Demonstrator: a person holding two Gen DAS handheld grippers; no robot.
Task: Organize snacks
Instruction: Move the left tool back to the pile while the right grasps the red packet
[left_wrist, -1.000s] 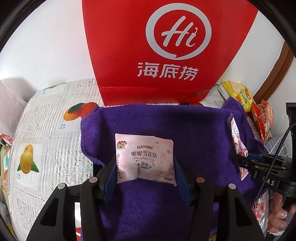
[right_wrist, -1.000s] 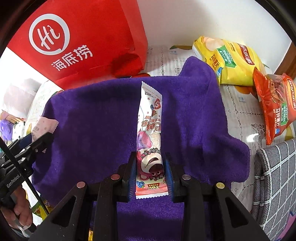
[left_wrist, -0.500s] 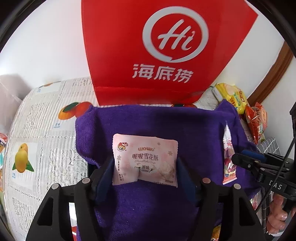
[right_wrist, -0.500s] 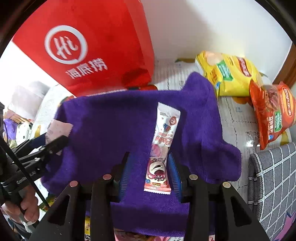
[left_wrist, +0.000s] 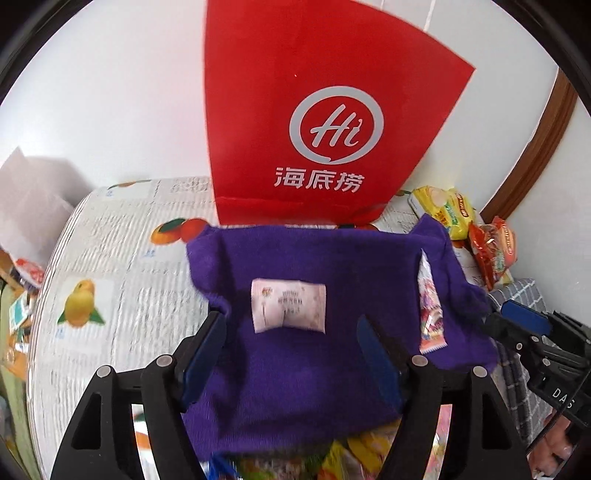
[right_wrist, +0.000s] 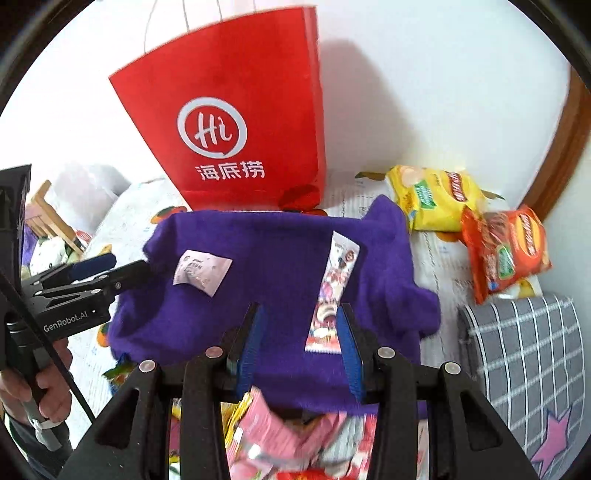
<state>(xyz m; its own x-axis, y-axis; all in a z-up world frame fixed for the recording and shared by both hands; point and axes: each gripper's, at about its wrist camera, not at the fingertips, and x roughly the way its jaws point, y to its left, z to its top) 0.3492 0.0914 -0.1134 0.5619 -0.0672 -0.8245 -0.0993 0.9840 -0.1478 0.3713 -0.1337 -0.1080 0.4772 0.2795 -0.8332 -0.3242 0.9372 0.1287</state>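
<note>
Left gripper (left_wrist: 291, 332): jaws opening, nothing between them. Right gripper (right_wrist: 299, 334): jaws apart, empty. Pink snack packet (left_wrist: 289, 311) lies mid-towel; long candy stick (left_wrist: 430, 310) at 3 o'clock. Risk: snagged purple towel (left_wrist: 303, 369) could drag both. Fruit-print tablecloth (left_wrist: 122, 258), white wall (left_wrist: 110, 92) behind.

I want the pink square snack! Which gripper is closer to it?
Left. The left gripper hangs just over the pink square snack, jaws opening, while the right gripper sits by the long snack.
</note>
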